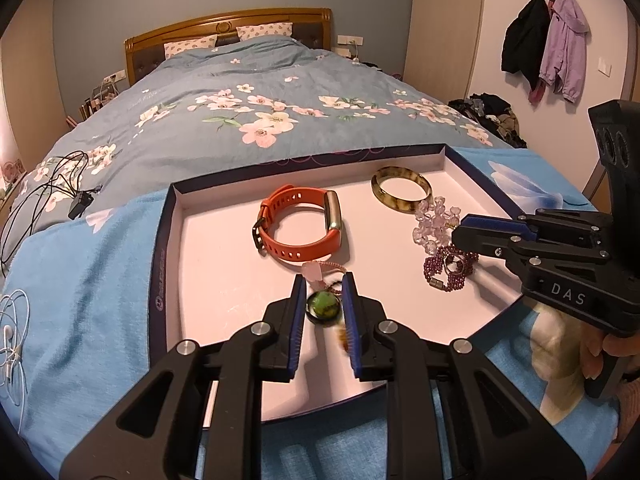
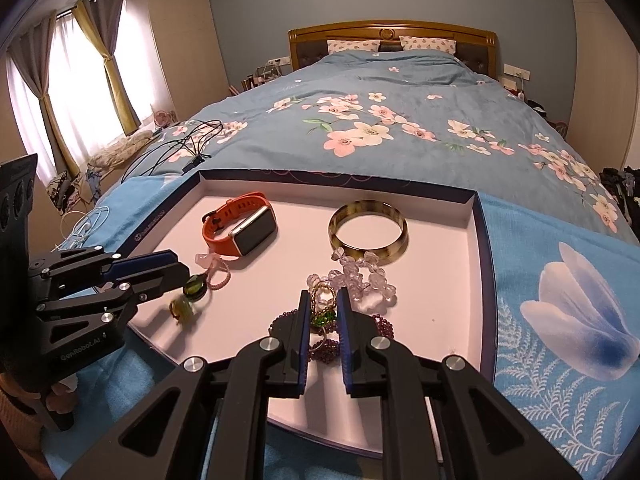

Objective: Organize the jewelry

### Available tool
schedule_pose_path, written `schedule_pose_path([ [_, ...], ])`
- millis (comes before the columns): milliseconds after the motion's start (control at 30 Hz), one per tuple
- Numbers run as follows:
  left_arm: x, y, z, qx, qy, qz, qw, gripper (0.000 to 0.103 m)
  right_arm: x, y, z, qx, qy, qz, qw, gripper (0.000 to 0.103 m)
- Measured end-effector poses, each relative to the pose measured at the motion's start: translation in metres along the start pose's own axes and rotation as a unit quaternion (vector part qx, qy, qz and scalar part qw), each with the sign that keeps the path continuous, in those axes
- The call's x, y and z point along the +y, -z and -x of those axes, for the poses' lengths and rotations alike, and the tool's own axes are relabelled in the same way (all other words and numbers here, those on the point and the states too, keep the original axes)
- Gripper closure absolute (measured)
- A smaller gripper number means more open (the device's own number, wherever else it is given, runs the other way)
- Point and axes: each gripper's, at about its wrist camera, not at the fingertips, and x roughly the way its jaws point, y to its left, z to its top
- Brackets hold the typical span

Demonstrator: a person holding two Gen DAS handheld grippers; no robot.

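Both tongs pinching: left gripper on green pendant, right gripper on green-stone ring near tray front edge. Risk: tangled purple beads snagging, lifting along.

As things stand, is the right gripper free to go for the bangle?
Probably not yet: the right gripper is shut on a green-stoned ring. The bangle itself lies uncovered further back in the tray, only the clear beads touching it.
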Motion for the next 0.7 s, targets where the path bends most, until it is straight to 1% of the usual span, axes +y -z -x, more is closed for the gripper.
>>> schedule_pose_path([
  [33,0.000,0.000,0.001,-0.002,0.000,0.000,1.0000,0.084,0.000,0.000,0.000,0.000,0.000,0.000,1.000,0.091],
  [100,-0.001,0.001,0.003,-0.006,-0.003,0.000,1.0000,0.080,0.000,0.000,0.000,-0.003,0.002,-0.001,1.000,0.090],
  [133,0.000,0.000,0.004,-0.007,-0.003,0.001,1.0000,0.075,0.000,0.000,0.001,-0.004,0.001,-0.001,1.000,0.090],
  [167,0.000,0.001,0.005,-0.010,-0.004,0.002,0.9999,0.070,-0.001,0.001,0.002,-0.005,0.002,-0.001,1.000,0.086],
  [200,0.001,0.001,0.007,-0.013,-0.006,0.004,0.9999,0.068,-0.001,0.002,0.004,-0.006,0.002,-0.002,1.000,0.083],
  [233,0.001,0.001,0.010,-0.017,-0.006,0.005,0.9998,0.064,-0.001,0.002,0.005,-0.009,0.002,-0.003,1.000,0.082],
  [267,0.001,0.002,0.013,-0.021,-0.007,0.006,0.9997,0.056,-0.002,0.003,0.008,-0.012,0.003,-0.005,1.000,0.076],
  [300,0.002,0.002,0.017,-0.027,-0.010,0.009,0.9995,0.053,-0.002,0.004,0.011,-0.015,0.004,-0.006,1.000,0.073],
  [333,0.002,0.003,0.022,-0.034,-0.012,0.010,0.9993,0.046,-0.003,0.005,0.015,-0.020,0.004,-0.007,1.000,0.072],
  [367,0.003,0.004,0.028,-0.041,-0.012,0.009,0.9990,0.038,-0.003,0.006,0.018,-0.024,0.005,-0.007,1.000,0.065],
  [400,0.004,0.005,0.033,-0.047,-0.014,0.009,0.9987,0.032,-0.002,0.007,0.023,-0.030,0.007,-0.006,1.000,0.056],
  [433,0.004,0.007,0.041,-0.060,-0.021,0.010,0.9980,0.024,-0.001,0.008,0.029,-0.039,0.012,-0.005,0.999,0.053],
  [467,0.004,0.009,0.049,-0.072,-0.021,0.007,0.9971,0.017,0.001,0.009,0.035,-0.050,0.015,-0.003,0.999,0.046],
  [500,0.004,0.011,0.055,-0.079,-0.021,0.006,0.9966,0.013,0.003,0.012,0.044,-0.064,0.015,-0.001,0.998,0.039],
  [533,0.003,0.013,0.064,-0.091,-0.027,0.006,0.9955,0.006,0.004,0.014,0.050,-0.072,0.018,0.000,0.997,0.035],
  [567,0.003,0.016,0.073,-0.107,-0.034,0.008,0.9937,0.006,0.007,0.017,0.058,-0.084,0.024,0.002,0.996,0.025],
  [600,0.003,0.019,0.082,-0.117,-0.035,0.008,0.9925,0.006,0.009,0.019,0.064,-0.094,0.027,0.004,0.995,0.019],
  [633,0.003,0.022,0.090,-0.125,-0.033,0.009,0.9916,0.006,0.011,0.021,0.070,-0.106,0.031,0.006,0.994,0.016],
  [667,0.003,0.025,0.098,-0.132,-0.035,0.011,0.9905,0.006,0.014,0.025,0.080,-0.124,0.040,0.010,0.991,0.008],
  [700,0.004,0.028,0.104,-0.140,-0.040,0.013,0.9893,0.006,0.016,0.028,0.085,-0.135,0.046,0.011,0.990,0.007],
])
